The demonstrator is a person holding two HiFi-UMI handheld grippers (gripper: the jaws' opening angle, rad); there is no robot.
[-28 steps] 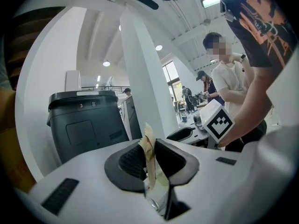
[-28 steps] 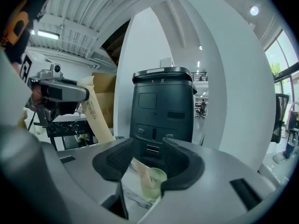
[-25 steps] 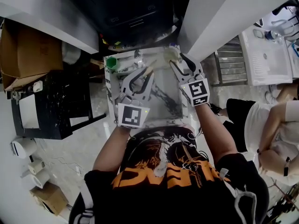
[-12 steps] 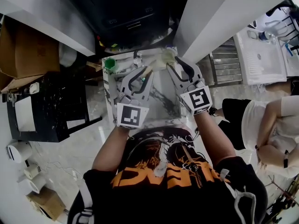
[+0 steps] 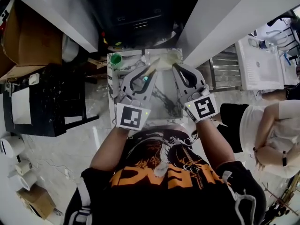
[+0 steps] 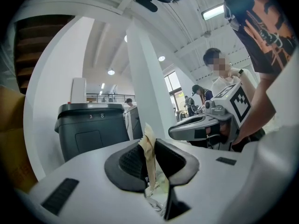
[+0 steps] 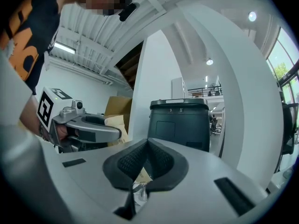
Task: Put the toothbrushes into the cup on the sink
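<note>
A toothbrush in a beige paper wrapper (image 5: 161, 60) hangs over the marbled sink top (image 5: 164, 104). My left gripper (image 5: 151, 69) is shut on one end of it; in the left gripper view the wrapper (image 6: 148, 146) sticks up between the pads. My right gripper (image 5: 174, 65) faces it at the wrapper's other end, jaws closed, with a strip of beige wrapper (image 7: 141, 175) showing between them. The green cup (image 5: 116, 60) stands at the sink top's back left corner, left of both grippers. The brush itself is hidden inside the wrapper.
A black bin (image 7: 180, 120) stands behind the sink. A white column (image 5: 220, 18) rises to the right, a cardboard box (image 5: 33, 41) and a black rack (image 5: 42, 102) sit on the left. Another person (image 5: 265, 130) sits at the far right.
The right gripper's jaws stood wide open a second ago and are now closed at the wrapper's end. The left gripper keeps its hold; both hands barely shifted.
</note>
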